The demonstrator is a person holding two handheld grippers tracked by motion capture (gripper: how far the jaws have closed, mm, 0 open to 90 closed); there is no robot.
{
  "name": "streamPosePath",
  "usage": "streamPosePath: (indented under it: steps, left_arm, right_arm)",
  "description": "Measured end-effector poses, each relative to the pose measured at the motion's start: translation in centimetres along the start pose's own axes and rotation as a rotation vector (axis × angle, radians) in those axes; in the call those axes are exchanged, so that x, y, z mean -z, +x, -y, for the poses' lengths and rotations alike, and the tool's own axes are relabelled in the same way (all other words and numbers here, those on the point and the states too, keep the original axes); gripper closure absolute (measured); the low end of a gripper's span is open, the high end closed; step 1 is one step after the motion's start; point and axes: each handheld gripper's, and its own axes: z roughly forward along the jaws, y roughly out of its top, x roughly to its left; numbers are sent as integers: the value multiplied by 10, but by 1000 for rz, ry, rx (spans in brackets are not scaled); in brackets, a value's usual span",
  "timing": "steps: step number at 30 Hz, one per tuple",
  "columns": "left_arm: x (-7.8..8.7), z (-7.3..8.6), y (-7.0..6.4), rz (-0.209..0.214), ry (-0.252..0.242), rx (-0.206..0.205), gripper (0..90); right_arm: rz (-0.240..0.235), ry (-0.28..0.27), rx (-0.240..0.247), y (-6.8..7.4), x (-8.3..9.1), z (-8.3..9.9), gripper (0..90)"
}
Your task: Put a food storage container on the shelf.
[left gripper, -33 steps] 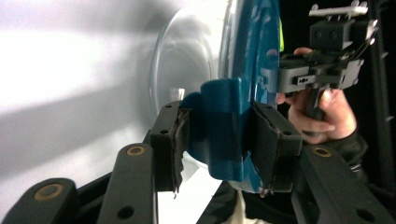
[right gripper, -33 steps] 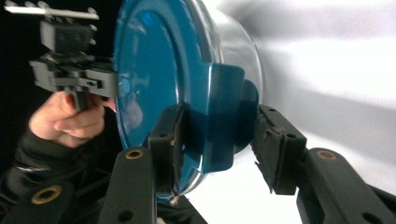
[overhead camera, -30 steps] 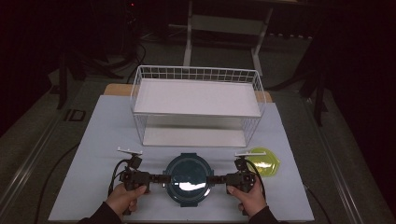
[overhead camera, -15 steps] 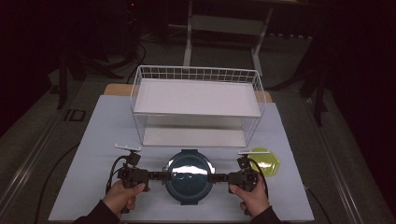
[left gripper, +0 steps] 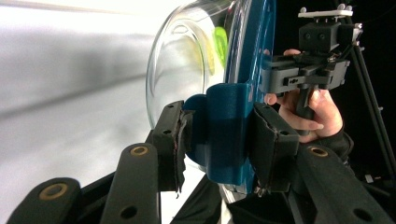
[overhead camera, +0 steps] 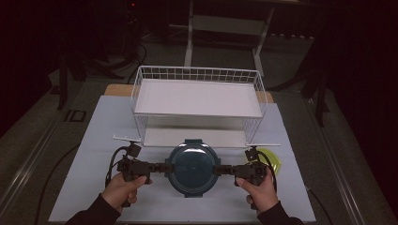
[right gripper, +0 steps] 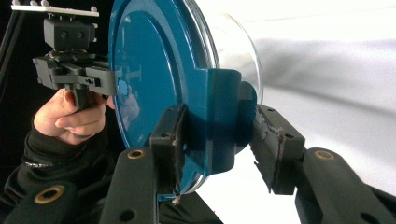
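White tabletop (overhead camera: 94,140) bears a lidded glass container (overhead camera: 192,166), both tongs (overhead camera: 163,167) (overhead camera: 220,169) clamping its blue side clips.

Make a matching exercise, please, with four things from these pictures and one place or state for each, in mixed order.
Things:
1. round container
2. wire rack
3. yellow-green object
4. left gripper

Places or states:
a. stands at the back of the white mat
b. lies beside the right hand
c. held from both sides by its blue lid clips
d. clamped on one blue clip

Pairs: 1-c, 2-a, 3-b, 4-d
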Motion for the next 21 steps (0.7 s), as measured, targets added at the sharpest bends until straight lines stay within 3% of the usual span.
streamPosePath:
  steps: [17, 21]
  left_arm:
    - [13, -49, -44, 17, -60, -93, 579]
    - [17, -65, -54, 25, -74, -114, 578]
  right_arm:
    - [9, -96, 79, 34, 36, -43, 552]
    - [10, -120, 102, 44, 46, -60, 552]
